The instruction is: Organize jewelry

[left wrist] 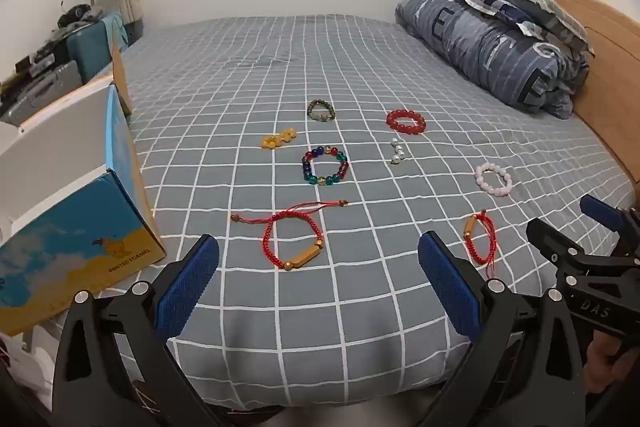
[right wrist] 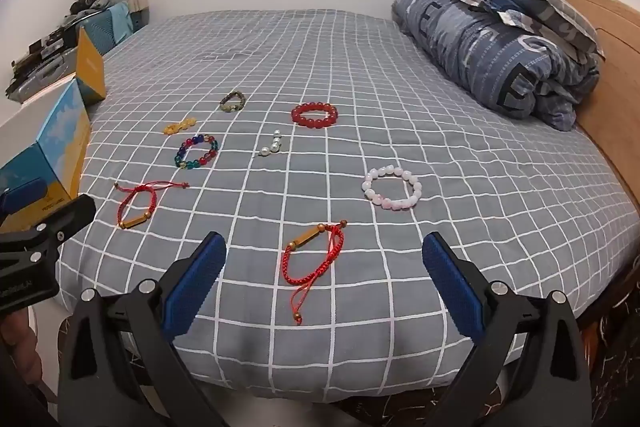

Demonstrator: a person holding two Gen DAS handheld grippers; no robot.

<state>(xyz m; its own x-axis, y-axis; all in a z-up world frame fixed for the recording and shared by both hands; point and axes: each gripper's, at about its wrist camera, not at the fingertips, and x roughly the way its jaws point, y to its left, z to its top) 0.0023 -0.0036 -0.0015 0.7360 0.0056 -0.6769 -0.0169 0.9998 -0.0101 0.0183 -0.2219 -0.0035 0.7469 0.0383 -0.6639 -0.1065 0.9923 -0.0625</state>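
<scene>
Several bracelets lie on the grey checked bedsheet (left wrist: 360, 307). A red cord bracelet (left wrist: 294, 239) with a wooden bar lies just ahead of my open, empty left gripper (left wrist: 318, 255). A second red cord bracelet (right wrist: 316, 255) lies between the fingers of my open, empty right gripper (right wrist: 324, 259). Farther back are a multicoloured bead bracelet (left wrist: 325, 165), a pink-white bead bracelet (right wrist: 392, 191), a red bead bracelet (right wrist: 315, 114), a pearl piece (right wrist: 272, 146), a yellow bead piece (left wrist: 279, 139) and a dark green bead bracelet (left wrist: 321, 110).
An open blue and yellow cardboard box (left wrist: 80, 227) stands at the bed's left edge. A folded blue duvet and pillows (left wrist: 500, 39) lie at the back right by the wooden headboard (left wrist: 608, 67). A cluttered bedside shelf (left wrist: 48, 67) is at far left.
</scene>
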